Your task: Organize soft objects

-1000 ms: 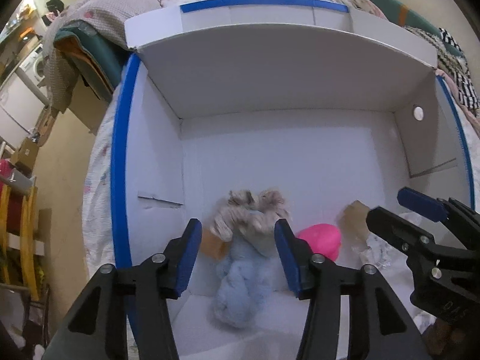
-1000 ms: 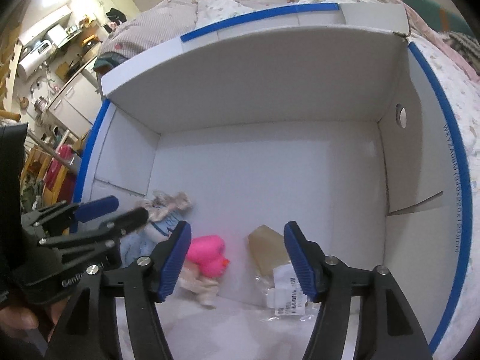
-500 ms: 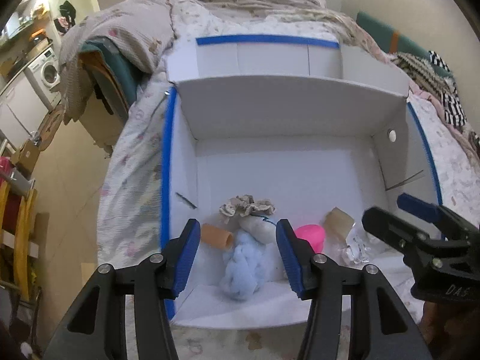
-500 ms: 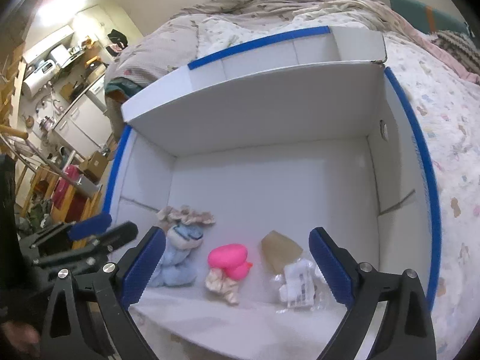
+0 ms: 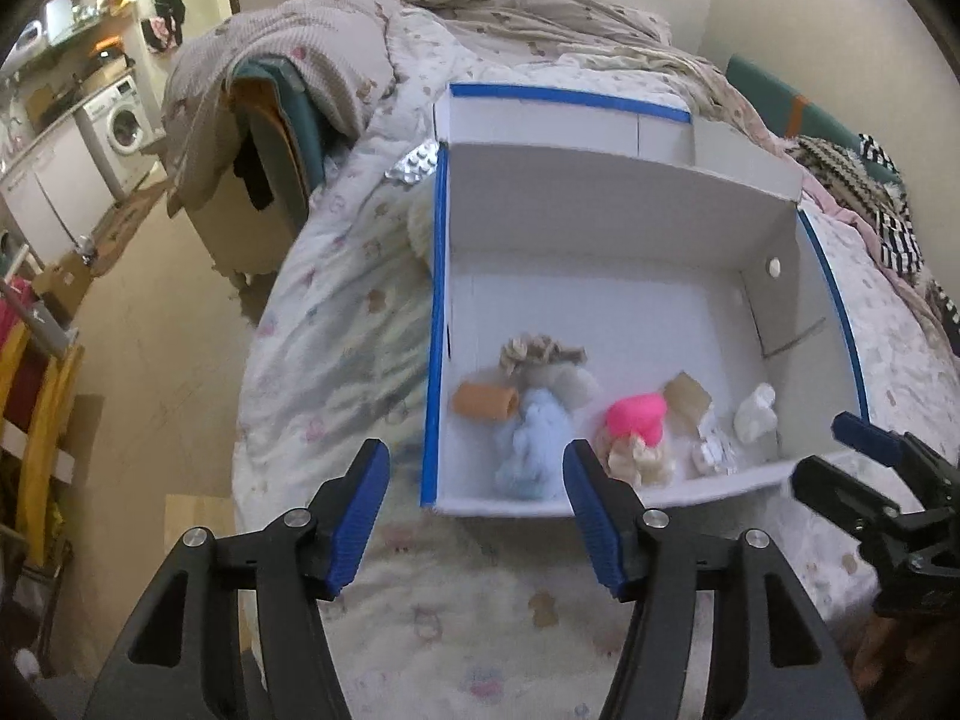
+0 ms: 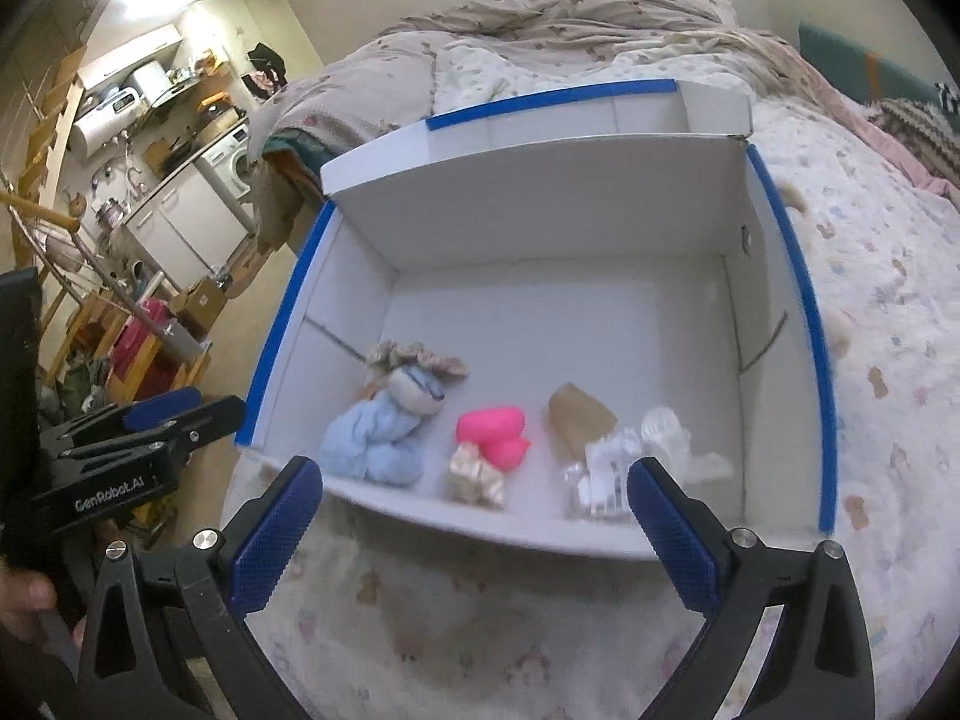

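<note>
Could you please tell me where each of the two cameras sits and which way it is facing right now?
Left wrist: on the left gripper, looking down over the bed at the white box; its own open fingers show, with the right gripper at the right edge.
Right wrist: on the right gripper, looking down at the box from nearer its right side; its wide-open fingers show, with the left gripper and a hand at the left.
Both share the box, blue toy, pink toy and bed.
</note>
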### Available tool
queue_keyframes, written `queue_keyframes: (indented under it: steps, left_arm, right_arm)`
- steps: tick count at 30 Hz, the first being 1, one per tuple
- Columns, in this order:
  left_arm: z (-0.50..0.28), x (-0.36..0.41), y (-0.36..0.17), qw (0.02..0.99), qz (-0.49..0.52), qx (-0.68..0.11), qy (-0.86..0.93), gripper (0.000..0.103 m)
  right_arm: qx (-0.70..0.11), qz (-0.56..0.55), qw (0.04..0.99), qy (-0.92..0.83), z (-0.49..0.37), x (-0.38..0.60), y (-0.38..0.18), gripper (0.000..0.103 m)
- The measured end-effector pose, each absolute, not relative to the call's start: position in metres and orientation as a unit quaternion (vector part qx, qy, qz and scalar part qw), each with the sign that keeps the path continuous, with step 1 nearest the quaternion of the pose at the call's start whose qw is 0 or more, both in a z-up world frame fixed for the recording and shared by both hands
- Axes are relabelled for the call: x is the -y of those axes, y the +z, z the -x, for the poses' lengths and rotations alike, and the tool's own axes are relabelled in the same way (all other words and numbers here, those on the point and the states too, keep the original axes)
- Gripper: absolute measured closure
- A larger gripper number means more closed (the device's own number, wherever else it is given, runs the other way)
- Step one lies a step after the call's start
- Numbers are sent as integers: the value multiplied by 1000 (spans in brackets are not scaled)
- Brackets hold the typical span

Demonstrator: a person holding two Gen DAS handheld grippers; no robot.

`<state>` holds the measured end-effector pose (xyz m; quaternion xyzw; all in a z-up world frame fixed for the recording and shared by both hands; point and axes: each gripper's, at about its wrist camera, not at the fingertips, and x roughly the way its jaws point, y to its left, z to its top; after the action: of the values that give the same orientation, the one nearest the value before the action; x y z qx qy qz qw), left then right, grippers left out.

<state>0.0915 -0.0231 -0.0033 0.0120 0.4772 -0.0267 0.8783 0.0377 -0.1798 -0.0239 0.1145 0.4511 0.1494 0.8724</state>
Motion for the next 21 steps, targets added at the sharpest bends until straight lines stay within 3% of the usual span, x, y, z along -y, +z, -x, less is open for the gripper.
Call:
queue_keyframes:
  steps: [10,12,13,14,16,19,21]
  left_arm:
    - [-57,7,-27,867,-12,-499,-7,46]
    - [-53,3,-29,868,-1,-497,-2,38]
    - [-51,0,-28,871,5,-492,4,22]
    - [-49,-3,-26,876,12,-483,14,17]
    - [-45,-11,-20,889,20,-456,35,16]
    - [-39,-14,-2,921,15,-386,46,0]
    - [-35,-10,8,939,1,-341,43,0]
  right_arm:
    - [-452,-103,877,129,-6,177,-26,0]
    - [-449,-106,879,121,-9,176,-28,0]
    - [-446,-106,881,117,-11,176,-27,0]
    - [-442,-106,884,113,-12,176,-27,0]
    - [-425,-106,893,103,-14,177,-25,0]
    - [-384,-107,913,82,-12,180,-15,0]
    - [-365,-103,922,77,-12,181,-8,0]
